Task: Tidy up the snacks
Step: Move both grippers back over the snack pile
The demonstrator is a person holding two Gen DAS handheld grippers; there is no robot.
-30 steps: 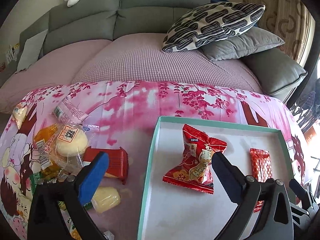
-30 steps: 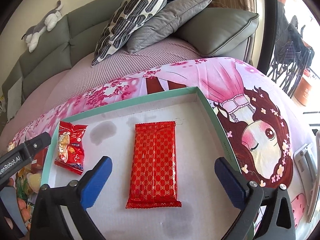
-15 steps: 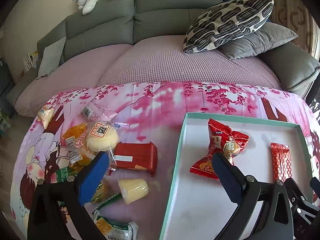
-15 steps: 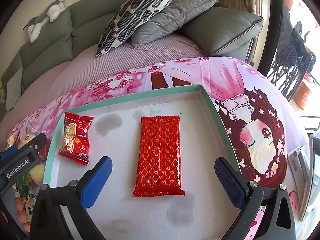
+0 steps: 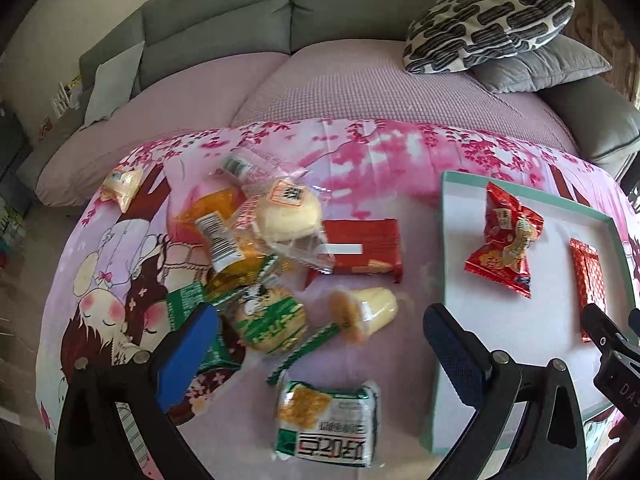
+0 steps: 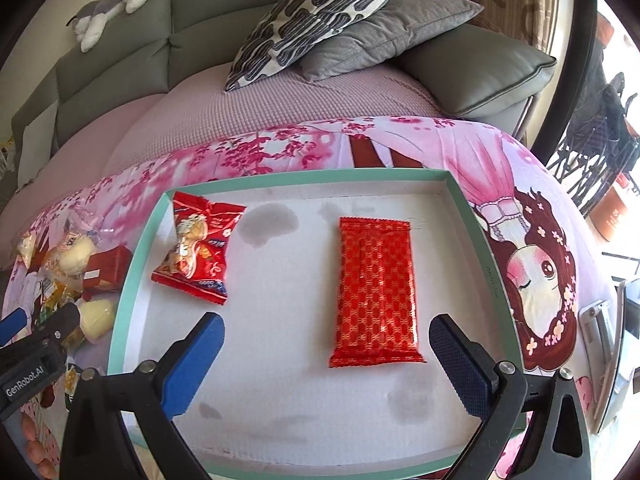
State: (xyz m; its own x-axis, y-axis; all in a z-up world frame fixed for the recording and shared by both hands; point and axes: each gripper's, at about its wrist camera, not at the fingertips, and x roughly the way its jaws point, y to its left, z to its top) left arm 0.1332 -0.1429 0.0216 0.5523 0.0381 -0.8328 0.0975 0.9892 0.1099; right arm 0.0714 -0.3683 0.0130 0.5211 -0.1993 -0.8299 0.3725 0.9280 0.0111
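Note:
A white box lid with a teal rim (image 6: 132, 264) (image 5: 442, 240) lies on the pink cloth. Inside it are a puffy red snack bag (image 6: 196, 246) (image 5: 506, 240) and a flat red patterned packet (image 6: 376, 290) (image 5: 588, 276). My left gripper (image 5: 320, 340) is open and empty above loose snacks left of the lid: a pale jelly cup (image 5: 366, 312), a green-and-white packet (image 5: 330, 424), a round green-wrapped cake (image 5: 272, 318), a red box (image 5: 360, 250) and a bun in clear wrap (image 5: 286, 216). My right gripper (image 6: 328, 352) is open and empty over the lid's near part.
A grey sofa (image 5: 320, 12) with a mauve cover stands behind the table, with patterned and grey cushions (image 6: 332, 16) and a plush toy (image 6: 112, 4). A small wrapped snack (image 5: 122, 186) lies at the far left. A phone stand (image 6: 600, 328) sits at the table's right edge.
My left gripper has swung left from over the lid to above the loose snack pile. The right gripper has drawn back slightly; the lid's contents have not moved.

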